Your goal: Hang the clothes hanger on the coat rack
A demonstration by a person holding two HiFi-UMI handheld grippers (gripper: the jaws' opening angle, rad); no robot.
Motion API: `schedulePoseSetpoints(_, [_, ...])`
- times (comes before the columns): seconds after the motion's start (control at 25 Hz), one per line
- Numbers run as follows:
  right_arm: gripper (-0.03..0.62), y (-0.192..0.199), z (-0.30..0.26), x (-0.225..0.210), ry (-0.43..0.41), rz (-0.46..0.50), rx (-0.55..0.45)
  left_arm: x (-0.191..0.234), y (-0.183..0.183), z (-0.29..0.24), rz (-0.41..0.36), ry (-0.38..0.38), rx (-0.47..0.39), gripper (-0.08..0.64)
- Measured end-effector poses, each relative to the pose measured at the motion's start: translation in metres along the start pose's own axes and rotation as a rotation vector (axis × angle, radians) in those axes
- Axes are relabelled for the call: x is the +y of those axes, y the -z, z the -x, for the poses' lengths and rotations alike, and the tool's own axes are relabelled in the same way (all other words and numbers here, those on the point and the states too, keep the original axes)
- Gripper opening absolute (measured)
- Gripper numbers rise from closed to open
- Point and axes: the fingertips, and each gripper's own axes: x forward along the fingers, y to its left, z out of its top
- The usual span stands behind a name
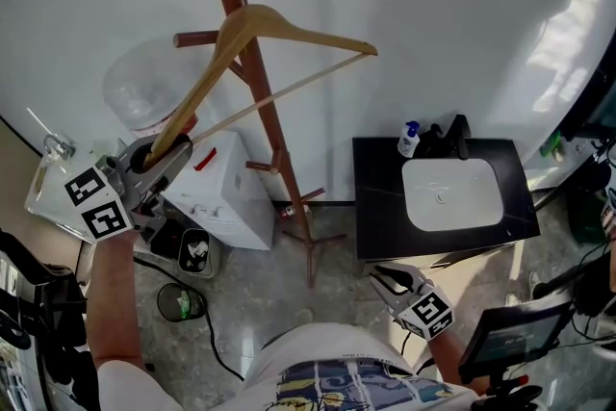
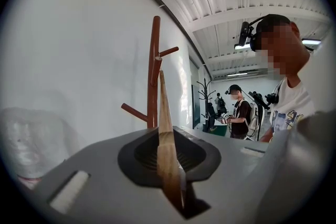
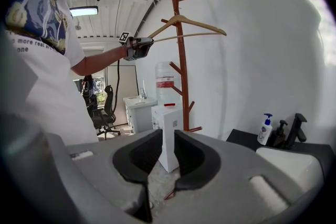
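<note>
The red-brown wooden coat rack (image 1: 262, 87) stands against the white wall. The light wooden clothes hanger (image 1: 289, 26) is held up at its pole, its hook beside the upper pegs; whether the hook rests on a peg I cannot tell. My left gripper (image 1: 159, 154) is shut on the hanger's lower left end. In the left gripper view the hanger (image 2: 167, 149) runs edge-on out of the pads toward the rack (image 2: 153, 76). My right gripper (image 1: 385, 279) hangs low by the person's waist, open, holding nothing. The right gripper view shows the rack (image 3: 181, 76), the hanger (image 3: 202, 26) and the left gripper (image 3: 139, 47).
A water dispenser with a clear bottle (image 1: 144, 91) and a white cabinet (image 1: 219, 197) stand left of the rack. A black counter (image 1: 375, 207) with a white sink, a soap bottle (image 1: 409, 140) and a tap lies to the right. Bins (image 1: 192, 250) and cables are on the floor. Another person (image 2: 241, 115) stands far off.
</note>
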Motion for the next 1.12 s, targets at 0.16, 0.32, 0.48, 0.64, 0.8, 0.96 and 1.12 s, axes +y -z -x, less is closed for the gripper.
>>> schedulePoseSetpoints(0.16, [0.069,-0.007,0.0,-0.005,0.003,0.019,-0.014,-0.002,-0.001,0.002,-0.025,-0.017,-0.006,0.065])
schedulePoseSetpoints(0.32, [0.069,-0.006,0.001,-0.006,0.001,0.024,-0.02,-0.004,-0.002,0.004,-0.042,-0.036,-0.014,0.1])
schedulePoseSetpoints(0.48, [0.071,-0.002,0.008,-0.006,-0.005,0.026,-0.015,-0.009,-0.006,0.007,-0.055,-0.065,-0.025,0.142])
schedulePoseSetpoints(0.64, [0.071,0.002,0.008,-0.004,-0.012,0.024,-0.012,-0.01,-0.002,0.015,-0.053,-0.085,-0.037,0.164])
schedulePoseSetpoints(0.8, [0.071,0.006,0.014,-0.005,-0.019,0.03,-0.019,-0.02,0.006,0.026,-0.052,-0.124,-0.044,0.173])
schedulePoseSetpoints(0.96, [0.071,0.01,0.047,-0.01,-0.02,0.052,-0.029,-0.053,0.004,0.041,-0.07,-0.211,-0.049,0.177])
schedulePoseSetpoints(1.12, [0.071,0.01,0.06,-0.008,-0.021,0.059,-0.05,-0.066,0.021,0.07,-0.075,-0.337,-0.048,0.184])
